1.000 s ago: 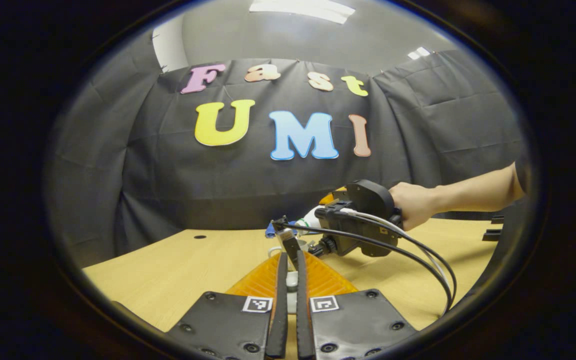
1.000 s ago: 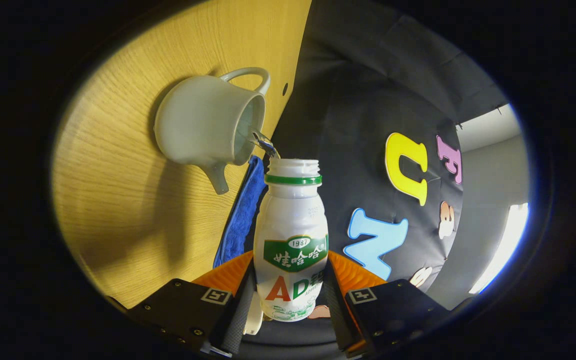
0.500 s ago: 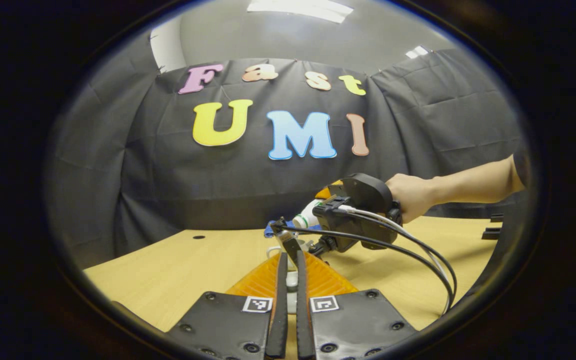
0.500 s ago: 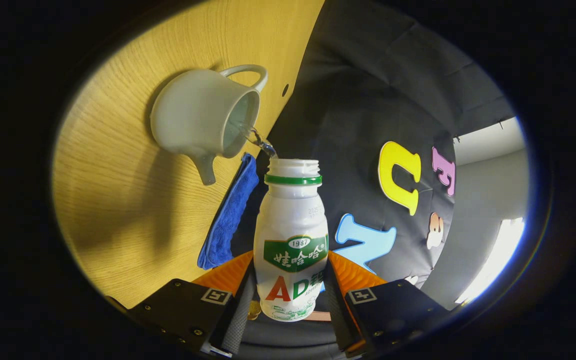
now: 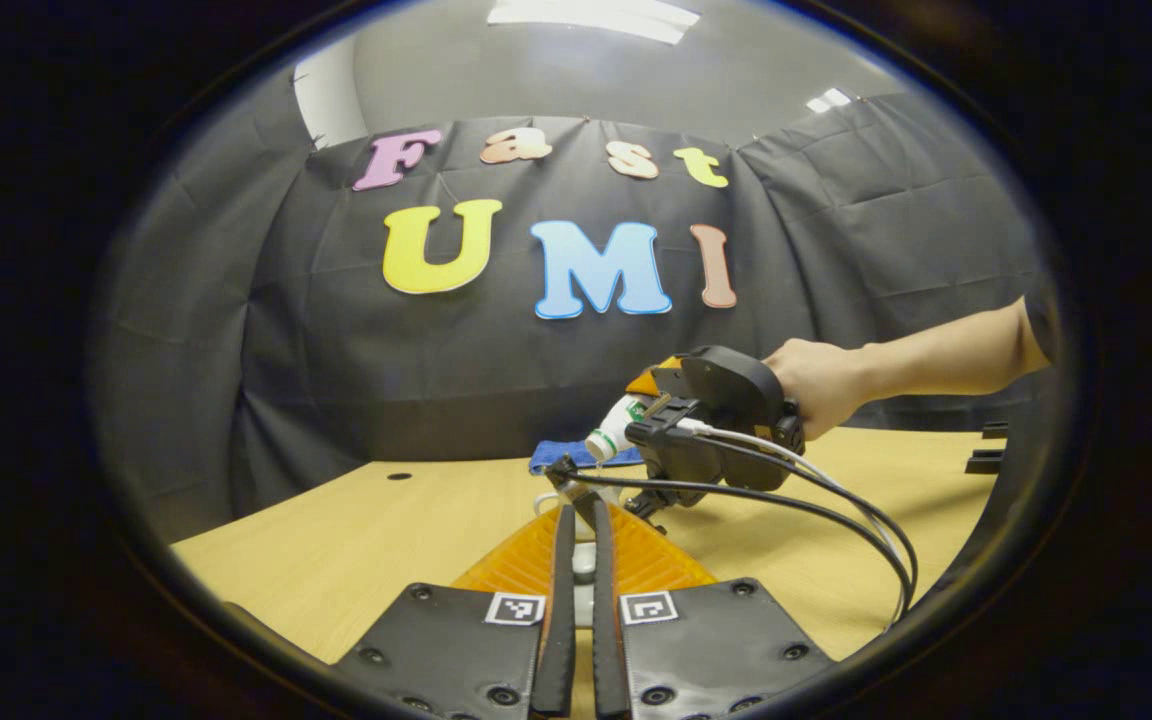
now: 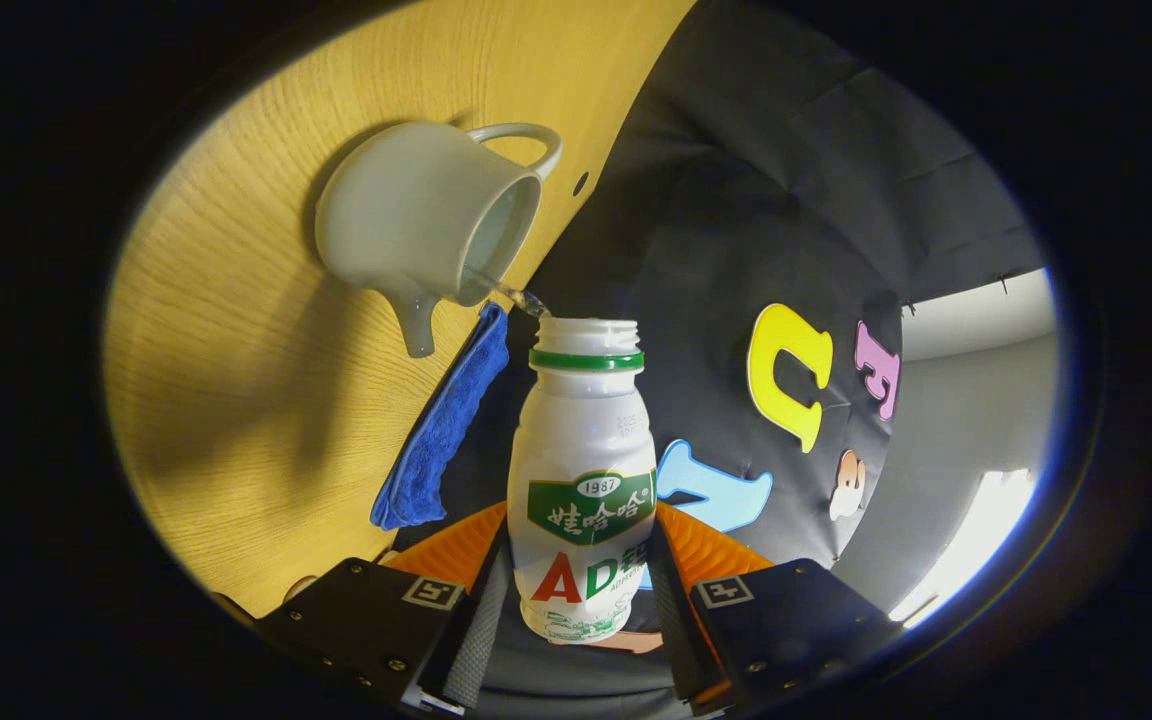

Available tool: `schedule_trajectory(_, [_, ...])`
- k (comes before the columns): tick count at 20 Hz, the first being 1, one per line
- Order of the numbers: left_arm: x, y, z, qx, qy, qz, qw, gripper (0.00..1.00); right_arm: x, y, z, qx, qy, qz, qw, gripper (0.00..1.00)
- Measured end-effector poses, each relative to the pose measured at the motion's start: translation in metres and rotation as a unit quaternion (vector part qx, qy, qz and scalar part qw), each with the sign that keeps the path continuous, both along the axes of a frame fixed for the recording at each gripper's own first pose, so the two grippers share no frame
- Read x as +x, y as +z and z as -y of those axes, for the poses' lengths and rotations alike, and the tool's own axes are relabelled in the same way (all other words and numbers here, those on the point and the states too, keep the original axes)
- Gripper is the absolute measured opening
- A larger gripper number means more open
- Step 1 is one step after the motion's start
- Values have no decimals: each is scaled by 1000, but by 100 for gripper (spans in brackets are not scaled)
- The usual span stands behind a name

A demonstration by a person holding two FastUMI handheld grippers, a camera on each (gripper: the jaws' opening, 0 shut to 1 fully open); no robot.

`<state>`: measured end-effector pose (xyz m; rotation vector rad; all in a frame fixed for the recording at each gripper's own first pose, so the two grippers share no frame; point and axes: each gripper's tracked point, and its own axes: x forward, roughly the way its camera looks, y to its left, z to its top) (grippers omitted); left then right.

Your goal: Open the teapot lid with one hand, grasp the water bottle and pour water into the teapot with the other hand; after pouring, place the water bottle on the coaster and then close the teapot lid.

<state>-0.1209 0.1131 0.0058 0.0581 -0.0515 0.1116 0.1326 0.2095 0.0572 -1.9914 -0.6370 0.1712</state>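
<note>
1. Water is being poured: in the right gripper view the bottle (image 6: 583, 470) is being gripped at its lower body between both fingers of the right gripper (image 6: 581, 600), and a thin stream is going from its mouth into the open teapot (image 6: 423, 240).
2. The stream is landing just inside the rim, so the mouth is better kept over the middle of the opening, and the tilt is better changed slowly, so that no water is spilled on the table (image 6: 236, 400).
3. In the left gripper view the left gripper (image 5: 576, 590) is being held closed on a small pale piece, which is judged to be the lid (image 5: 583, 562); it is mostly hidden by the fingers.
4. The teapot is pale glazed ceramic, rounded, with a loop handle and a short spout.
5. The bottle is white smooth plastic with a green neck ring, a threaded mouth and a printed label.
6. A blue cloth (image 6: 441, 430), soft and fuzzy, is lying just beside the teapot; the table is light wood grain.
</note>
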Motion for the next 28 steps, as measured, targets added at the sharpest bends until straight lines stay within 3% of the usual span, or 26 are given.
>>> schedule_trajectory(14, [0, -1, 2, 8, -1, -5, 1000, 18, -2, -16, -11, -38, 8, 12, 999, 70])
schedule_trajectory(15, [0, -1, 3, 8, -1, -4, 1000, 14, -2, -17, -11, -37, 8, 10, 999, 70])
schedule_trajectory(18, [1, 0, 2, 8, -1, -5, 1000, 18, -2, -18, -11, -34, 8, 6, 999, 70])
schedule_trajectory(22, [0, -1, 1, 7, 0, -5, 1000, 13, 3, -27, -8, 6, 4, -50, 999, 70])
schedule_trajectory(25, [0, -1, -1, 4, 3, -7, 1000, 18, 2, -26, -6, 42, 10, -67, 997, 70])
schedule_trajectory(28, [-1, -3, -4, -8, 3, -8, 1000, 14, 5, -34, -2, 105, 8, -136, 985, 70])
